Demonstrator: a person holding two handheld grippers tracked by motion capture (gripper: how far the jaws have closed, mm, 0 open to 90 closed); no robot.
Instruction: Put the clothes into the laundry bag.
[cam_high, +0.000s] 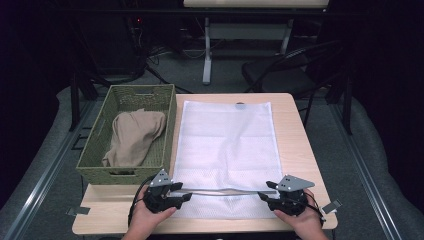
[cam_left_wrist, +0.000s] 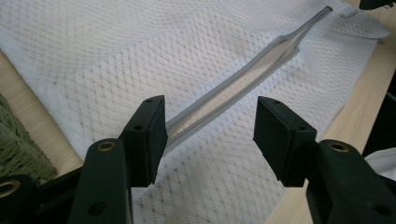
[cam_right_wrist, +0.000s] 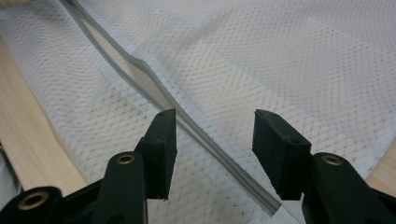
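A white mesh laundry bag (cam_high: 227, 145) lies flat on the wooden table (cam_high: 295, 145), with its grey zipper opening (cam_high: 222, 190) running across the near end. My left gripper (cam_high: 186, 196) hovers at the zipper's left end, open, its jaws standing either side of the grey zipper band (cam_left_wrist: 219, 100). My right gripper (cam_high: 263, 196) is at the zipper's right end, open too, with the zipper band (cam_right_wrist: 187, 121) passing between its jaws. The zipper is slightly parted and wood shows through. A beige folded garment (cam_high: 132, 137) lies in the green woven basket (cam_high: 170, 130) left of the bag.
The basket's corner (cam_left_wrist: 18, 149) sits close beside my left gripper. Bare table strips run along the bag's right side and the near edge (cam_high: 200, 225). A black folding chair (cam_high: 287, 70) and a white desk leg (cam_high: 206, 50) stand beyond the table.
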